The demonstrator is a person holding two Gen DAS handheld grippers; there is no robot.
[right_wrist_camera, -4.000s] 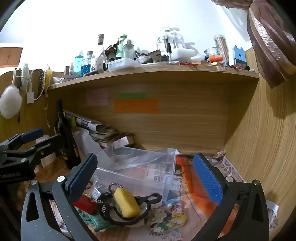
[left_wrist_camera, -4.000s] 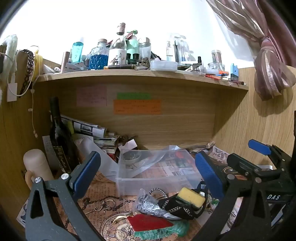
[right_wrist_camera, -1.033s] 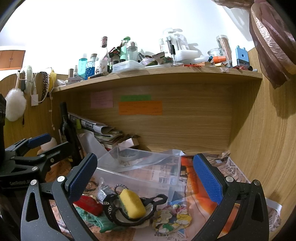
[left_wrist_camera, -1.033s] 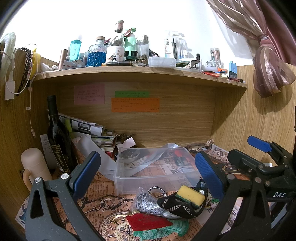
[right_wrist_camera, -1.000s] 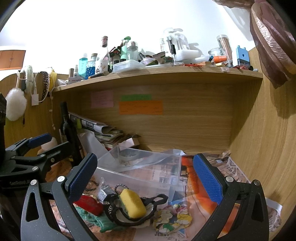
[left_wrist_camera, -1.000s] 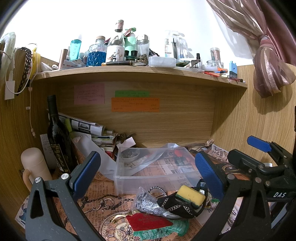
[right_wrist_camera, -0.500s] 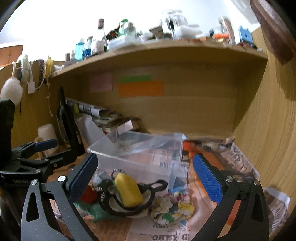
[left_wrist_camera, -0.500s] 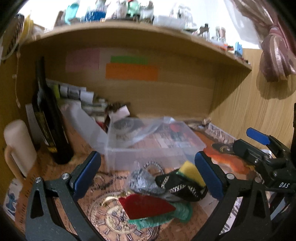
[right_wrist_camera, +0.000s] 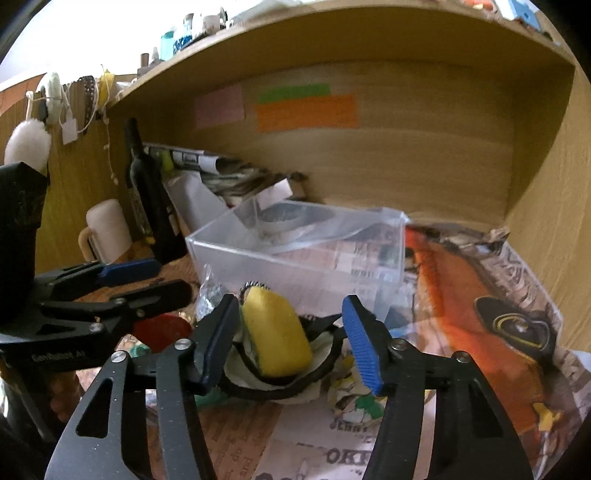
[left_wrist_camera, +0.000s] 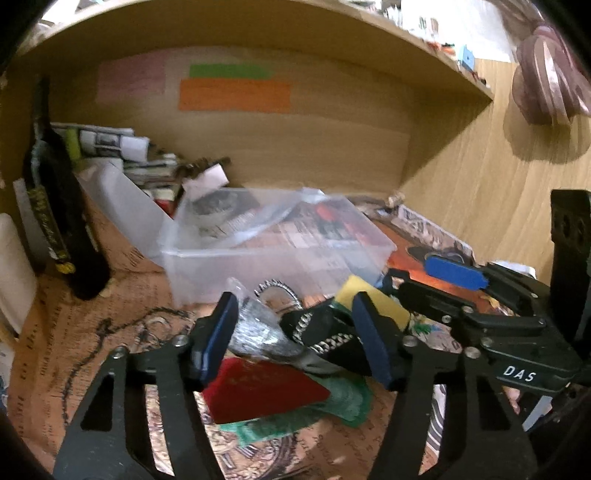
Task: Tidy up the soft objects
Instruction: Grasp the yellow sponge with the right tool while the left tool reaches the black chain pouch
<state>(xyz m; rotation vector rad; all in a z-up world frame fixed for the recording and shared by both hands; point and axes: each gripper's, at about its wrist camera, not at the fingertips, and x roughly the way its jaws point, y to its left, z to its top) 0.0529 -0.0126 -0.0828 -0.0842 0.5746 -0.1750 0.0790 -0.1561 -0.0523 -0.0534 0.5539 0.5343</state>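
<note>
Item: yellow sponge (right_wrist_camera: 275, 332), near clear bin (right_wrist_camera: 303, 254). Right gripper (right_wrist_camera: 288, 341) half-closed around it, ungripped (jaws just narrowing); left gripper (left_wrist_camera: 295, 339) likewise empty. Centre pads before squeezing.

Wooden alcove (right_wrist_camera: 424, 162) under a cluttered shelf (right_wrist_camera: 332, 33), white wall (right_wrist_camera: 74, 33), perhaps a curtain (left_wrist_camera: 546, 92) at right.

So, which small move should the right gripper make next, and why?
Probably ease the right gripper a little further down and forward before closing. Its fingers have just been closing and now frame the yellow sponge, but the pads do not press on it yet. The sponge lies on the black strap, in front of the clear plastic box.
</note>
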